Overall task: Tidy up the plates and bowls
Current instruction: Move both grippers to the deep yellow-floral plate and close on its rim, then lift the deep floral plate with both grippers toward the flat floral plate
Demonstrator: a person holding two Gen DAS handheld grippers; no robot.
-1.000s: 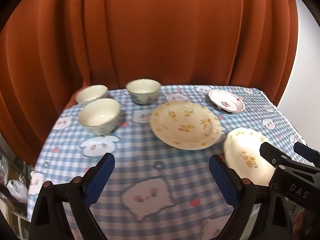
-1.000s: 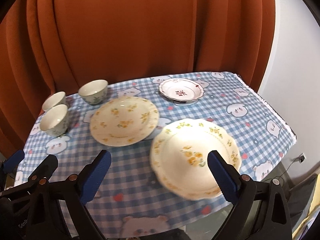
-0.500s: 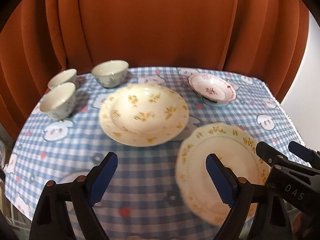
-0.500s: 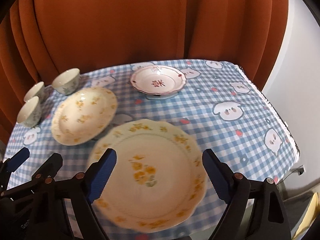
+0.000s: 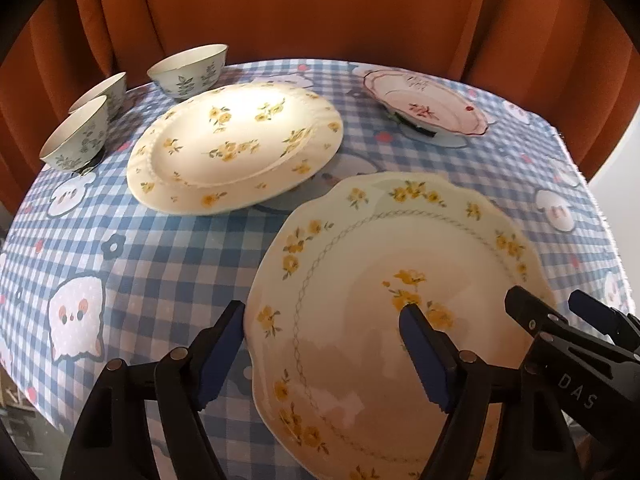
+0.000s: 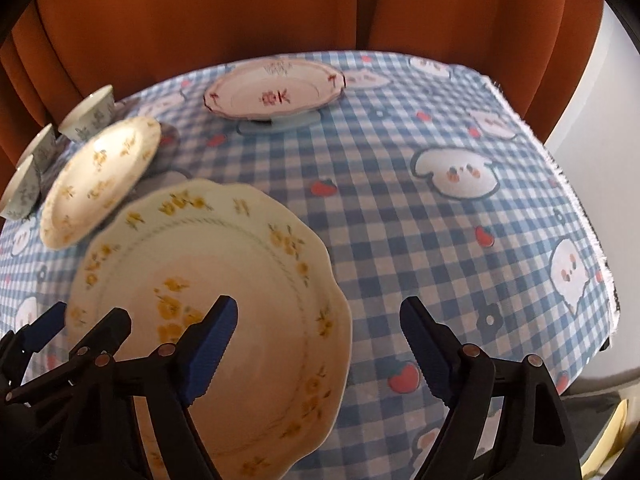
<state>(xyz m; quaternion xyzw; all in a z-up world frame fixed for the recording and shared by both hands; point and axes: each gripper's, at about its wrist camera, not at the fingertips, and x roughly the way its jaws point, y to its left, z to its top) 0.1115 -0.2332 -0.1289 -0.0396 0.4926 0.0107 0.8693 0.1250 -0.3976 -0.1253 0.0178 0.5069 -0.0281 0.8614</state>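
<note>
Nothing looks stacked yet: both the left gripper [image 5: 322, 348] and right gripper [image 6: 318, 346] hover with jaws spread wide over the near scalloped plate [image 5: 396, 312], apparently untouched, with two plates and three bowls [image 5: 186, 70] scattered farther back.

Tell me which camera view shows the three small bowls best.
The left wrist view: all three small bowls appear clearly at the table's far left, leaf patterns visible. In the right wrist view they sit squeezed at the left edge, blurred and partly hidden behind the round plate.
</note>
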